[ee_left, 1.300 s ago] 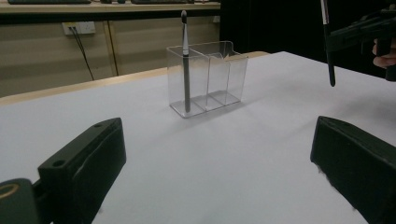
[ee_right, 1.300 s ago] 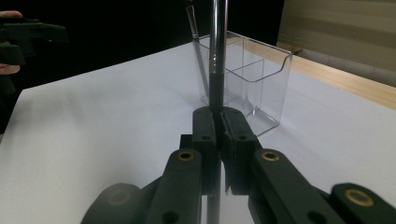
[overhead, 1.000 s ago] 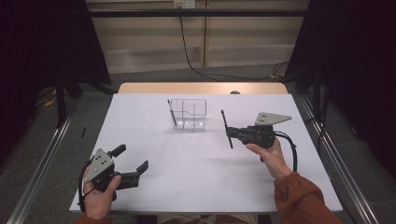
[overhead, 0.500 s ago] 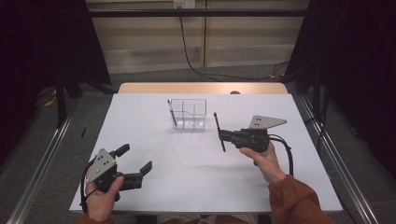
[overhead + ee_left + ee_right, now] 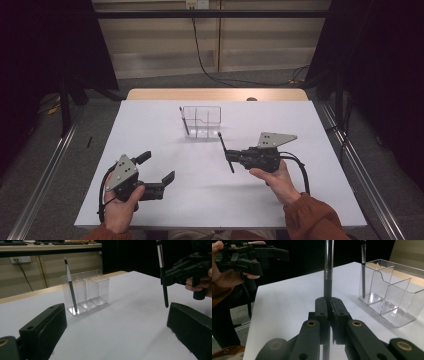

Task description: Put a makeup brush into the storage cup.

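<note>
Pen [image 5: 225, 152] clamped between right tongs [image 5: 229, 156]

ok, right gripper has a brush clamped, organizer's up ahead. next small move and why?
Probably carry the right gripper on toward the clear organizer and bring its brush over an empty compartment. The jaws are shut on the brush, which is off the table and short of the organizer. One compartment already has a standing brush; the others look empty. The left gripper is open, holding nothing.
</note>
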A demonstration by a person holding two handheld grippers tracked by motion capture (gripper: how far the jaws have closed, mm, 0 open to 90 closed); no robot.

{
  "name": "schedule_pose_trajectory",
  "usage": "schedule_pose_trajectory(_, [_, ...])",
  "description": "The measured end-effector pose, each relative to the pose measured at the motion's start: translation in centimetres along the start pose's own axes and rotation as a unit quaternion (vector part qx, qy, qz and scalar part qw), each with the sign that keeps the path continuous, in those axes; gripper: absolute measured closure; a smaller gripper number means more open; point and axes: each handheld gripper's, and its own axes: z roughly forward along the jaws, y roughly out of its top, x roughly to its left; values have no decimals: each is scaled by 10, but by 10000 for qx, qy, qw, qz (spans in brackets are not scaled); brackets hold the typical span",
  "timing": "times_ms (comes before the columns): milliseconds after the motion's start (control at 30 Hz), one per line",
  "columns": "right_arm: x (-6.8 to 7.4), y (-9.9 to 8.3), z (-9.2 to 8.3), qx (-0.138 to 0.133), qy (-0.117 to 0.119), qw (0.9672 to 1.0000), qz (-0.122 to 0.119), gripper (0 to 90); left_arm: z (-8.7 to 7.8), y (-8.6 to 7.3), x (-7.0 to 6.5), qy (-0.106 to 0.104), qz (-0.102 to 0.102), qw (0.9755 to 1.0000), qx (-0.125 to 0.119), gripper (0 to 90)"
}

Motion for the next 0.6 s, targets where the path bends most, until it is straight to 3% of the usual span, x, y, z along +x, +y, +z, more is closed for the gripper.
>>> schedule_pose_trajectory(300, [11,0,10,13,267,9996,-80,848,14,11,-9,-215,-15,9997,-90,27])
schedule_pose_trajectory(600, [16,-1,17,-10,374,9993,-76,848,35,21,-18,-506,50,9987,-81,33])
